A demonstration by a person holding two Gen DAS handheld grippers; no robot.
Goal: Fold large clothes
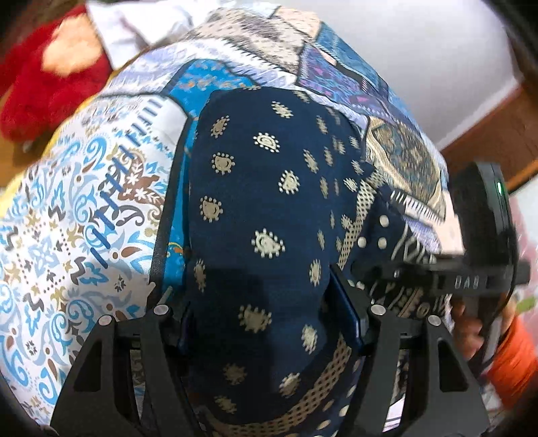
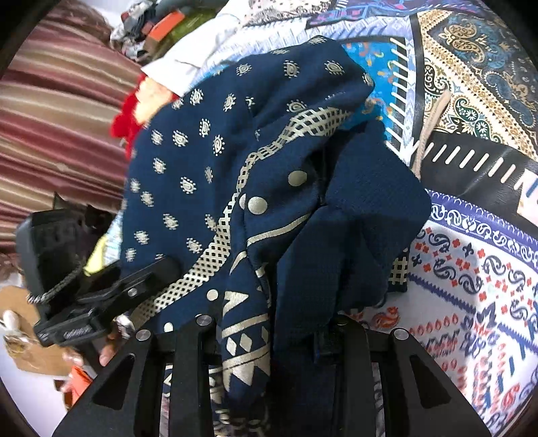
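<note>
A navy garment (image 1: 269,188) printed with cream motifs and lattice bands hangs bunched above the patterned bedspread (image 1: 74,208). My left gripper (image 1: 269,322) is shut on a thick fold of it; the cloth bulges up between the blue pads (image 1: 351,316) and hides the fingertips. In the right wrist view the same garment (image 2: 235,161) drapes forward, and my right gripper (image 2: 274,332) is shut on a plain navy bunch of it. The right gripper (image 1: 470,279) shows at the right edge of the left wrist view. The left gripper (image 2: 111,295) shows at the lower left of the right wrist view.
The bedspread (image 2: 470,269) fills the surface under the garment. A red plush thing (image 1: 43,77) and white cloth (image 1: 141,23) lie at the far side. Striped fabric (image 2: 57,111) and a clothes heap (image 2: 151,23) sit to the left. An orange sleeve (image 1: 514,356) is beside the right gripper.
</note>
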